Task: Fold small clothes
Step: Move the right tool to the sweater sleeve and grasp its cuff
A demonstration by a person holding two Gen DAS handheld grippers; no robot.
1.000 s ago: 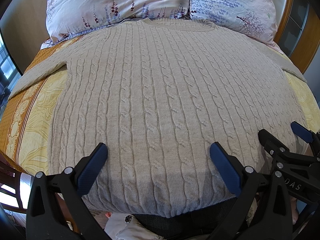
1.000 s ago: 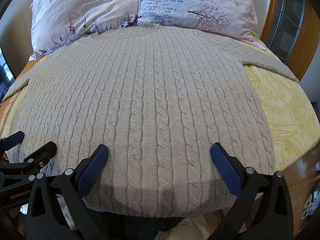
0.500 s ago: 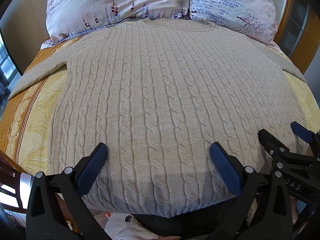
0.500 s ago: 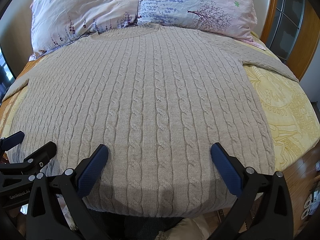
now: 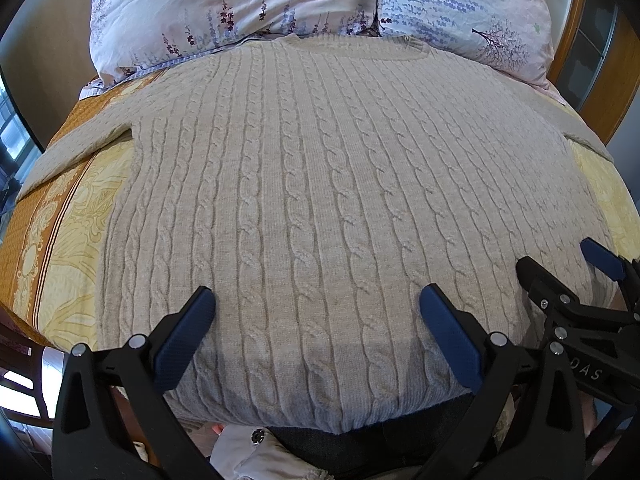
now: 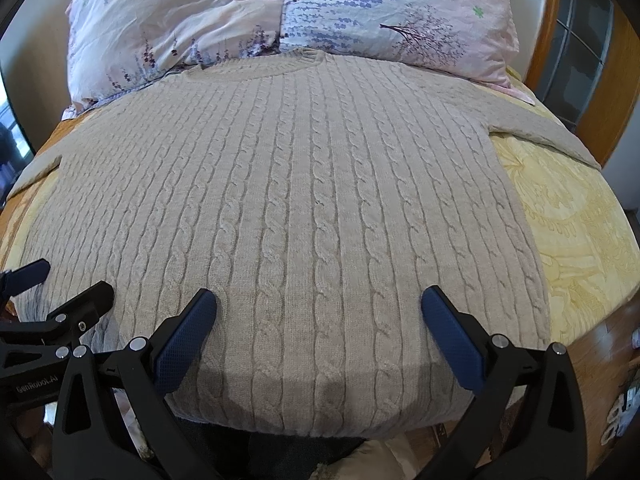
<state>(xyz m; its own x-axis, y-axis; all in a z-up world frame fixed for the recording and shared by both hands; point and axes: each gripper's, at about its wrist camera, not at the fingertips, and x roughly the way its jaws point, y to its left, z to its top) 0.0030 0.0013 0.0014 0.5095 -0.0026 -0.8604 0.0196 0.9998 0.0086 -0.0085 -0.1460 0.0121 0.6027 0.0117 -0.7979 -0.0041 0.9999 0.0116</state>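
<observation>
A beige cable-knit sweater (image 5: 320, 200) lies flat and face up on the bed, collar toward the pillows, sleeves spread to both sides. It also fills the right wrist view (image 6: 304, 208). My left gripper (image 5: 316, 304) is open and empty, hovering over the hem left of centre. My right gripper (image 6: 318, 302) is open and empty over the hem right of centre. The right gripper shows at the right edge of the left wrist view (image 5: 560, 268), and the left gripper at the left edge of the right wrist view (image 6: 68, 280).
Two floral pillows (image 5: 240, 12) (image 6: 400, 16) lie at the head of the bed. A yellow patterned bedsheet (image 6: 568, 216) shows on both sides of the sweater. A wooden headboard frame (image 6: 600, 92) stands at the right. Wooden floor (image 6: 600, 344) shows past the bed's right edge.
</observation>
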